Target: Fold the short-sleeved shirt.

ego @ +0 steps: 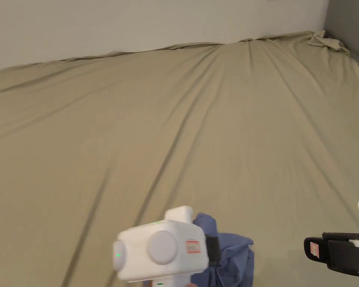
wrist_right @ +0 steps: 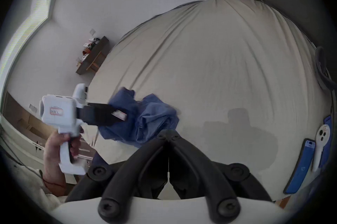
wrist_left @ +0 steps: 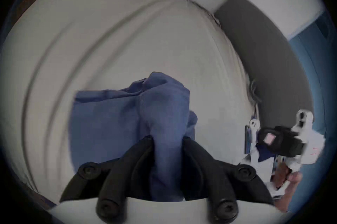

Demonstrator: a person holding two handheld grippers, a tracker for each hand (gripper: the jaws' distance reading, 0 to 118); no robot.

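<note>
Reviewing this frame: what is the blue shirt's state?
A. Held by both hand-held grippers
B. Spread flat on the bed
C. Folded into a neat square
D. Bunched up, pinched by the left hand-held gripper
D: the left hand-held gripper has both jaws pressed on a fold of the bunched blue shirt, while the right hand-held gripper is shut on nothing.

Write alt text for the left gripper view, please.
The left gripper is shut on a bunched blue shirt, which hangs crumpled over a beige bedsheet. The right gripper is at the right edge, near a grey headboard.
</note>
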